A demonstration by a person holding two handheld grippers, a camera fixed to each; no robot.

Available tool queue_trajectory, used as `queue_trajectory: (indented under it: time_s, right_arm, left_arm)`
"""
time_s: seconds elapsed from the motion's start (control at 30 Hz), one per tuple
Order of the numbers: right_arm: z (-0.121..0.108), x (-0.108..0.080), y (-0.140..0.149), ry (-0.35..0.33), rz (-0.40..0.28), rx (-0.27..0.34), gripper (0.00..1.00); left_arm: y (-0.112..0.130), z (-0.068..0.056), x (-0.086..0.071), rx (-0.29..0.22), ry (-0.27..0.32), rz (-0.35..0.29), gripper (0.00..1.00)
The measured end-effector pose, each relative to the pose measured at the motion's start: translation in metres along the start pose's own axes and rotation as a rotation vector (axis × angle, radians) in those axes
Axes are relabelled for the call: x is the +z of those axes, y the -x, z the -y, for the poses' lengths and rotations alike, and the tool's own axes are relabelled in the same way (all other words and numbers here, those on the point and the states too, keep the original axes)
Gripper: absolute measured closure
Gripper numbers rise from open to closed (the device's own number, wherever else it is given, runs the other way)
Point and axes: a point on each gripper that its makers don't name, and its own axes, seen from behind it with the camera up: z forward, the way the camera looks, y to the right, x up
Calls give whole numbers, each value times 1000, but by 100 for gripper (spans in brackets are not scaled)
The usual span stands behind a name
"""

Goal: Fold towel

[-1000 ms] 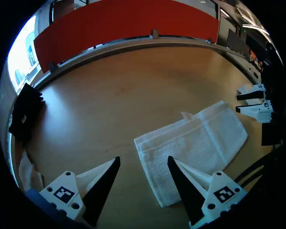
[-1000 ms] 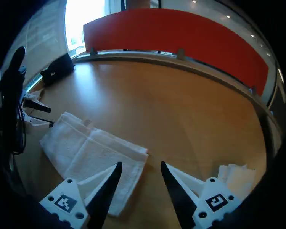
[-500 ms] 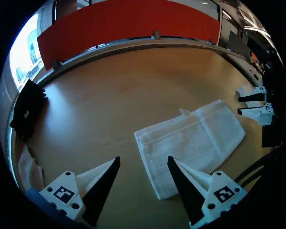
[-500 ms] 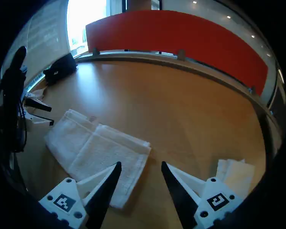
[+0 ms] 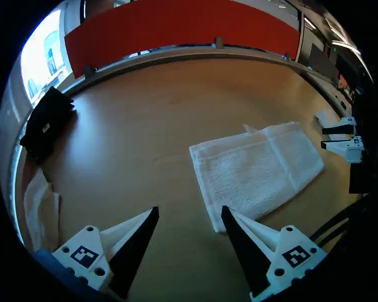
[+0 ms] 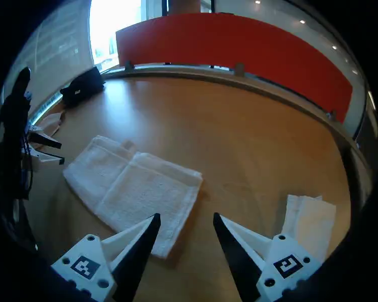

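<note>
We drew back; the folded towel [image 5: 254,166] lay just ahead of left gripper [image 5: 189,208] and right gripper [image 6: 186,215], jaws spread, empty. Another fold would need its edge pinched.

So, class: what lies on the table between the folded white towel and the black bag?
Nothing lies there. In the left gripper view the wooden table is bare between the towel and the black bag.

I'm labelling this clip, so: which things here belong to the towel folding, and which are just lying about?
Part of the job: white towel, left gripper, right gripper (fingers open, holding nothing).

Lying about: black object, white cloth at the table edge, second cloth near the black object, red partition.
</note>
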Motion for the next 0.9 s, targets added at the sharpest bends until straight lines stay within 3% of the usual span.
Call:
queue_trajectory:
  time_s: [0.43, 0.9]
  right_arm:
    - [9, -4, 7, -36, 6, -49, 19]
    - [19, -5, 39, -92, 64, -122, 19]
  left_arm:
    - [17, 14, -14, -52, -35, -2, 8]
    - [55, 35, -42, -129, -89, 20, 8]
